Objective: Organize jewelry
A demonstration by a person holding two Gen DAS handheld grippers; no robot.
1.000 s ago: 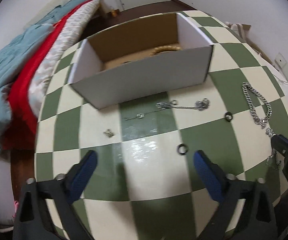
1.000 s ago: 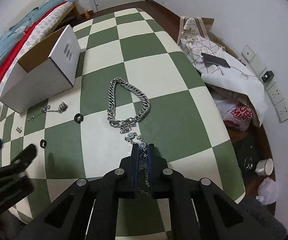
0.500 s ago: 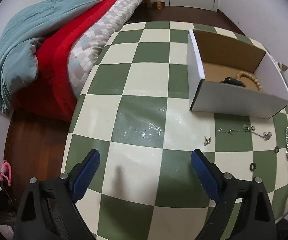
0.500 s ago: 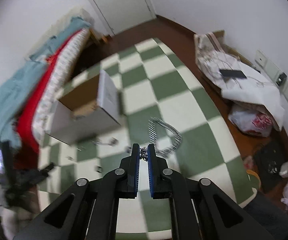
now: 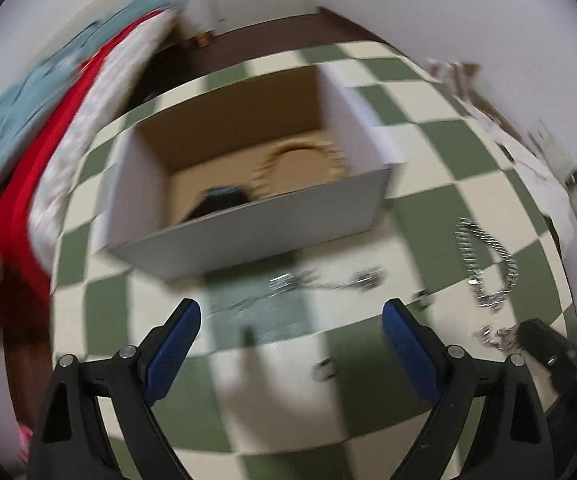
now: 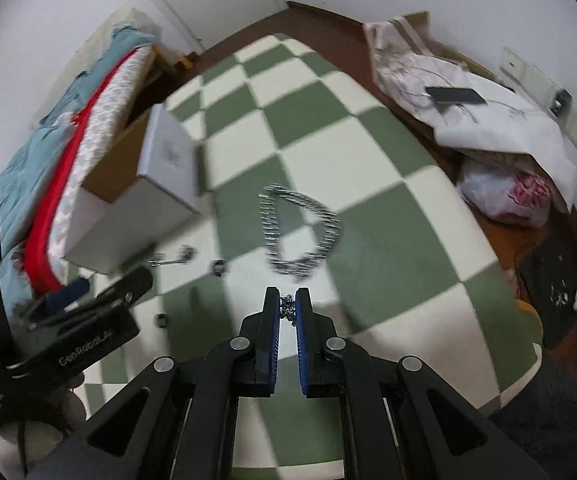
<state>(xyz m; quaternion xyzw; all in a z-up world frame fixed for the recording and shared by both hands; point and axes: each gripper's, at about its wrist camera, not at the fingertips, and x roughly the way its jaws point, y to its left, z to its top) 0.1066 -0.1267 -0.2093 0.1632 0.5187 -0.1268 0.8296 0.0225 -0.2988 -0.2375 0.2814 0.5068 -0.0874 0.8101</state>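
Note:
My right gripper (image 6: 287, 309) is shut on a thin silver chain (image 6: 287, 311) pinched between its blue pads, above the checkered table. A thick silver chain (image 6: 300, 232) lies looped on the table just ahead of it, also in the left wrist view as the thick silver chain (image 5: 484, 264). An open white cardboard box (image 5: 248, 176) holds a beaded bracelet (image 5: 300, 160) and a dark item (image 5: 218, 202). A fine necklace (image 5: 320, 280) lies in front of the box. My left gripper (image 5: 290, 324) is open above the table, empty. Both views are motion-blurred.
Small dark rings (image 5: 324, 370) (image 6: 217, 267) lie on the green and cream table (image 6: 328, 120). A bed with red and teal bedding (image 6: 48, 168) runs along the left. Bags and a phone (image 6: 454, 95) lie on the floor to the right.
The left gripper swung back from the table's left side to face the box. The right gripper came down lower toward the table, still pinching the thin chain.

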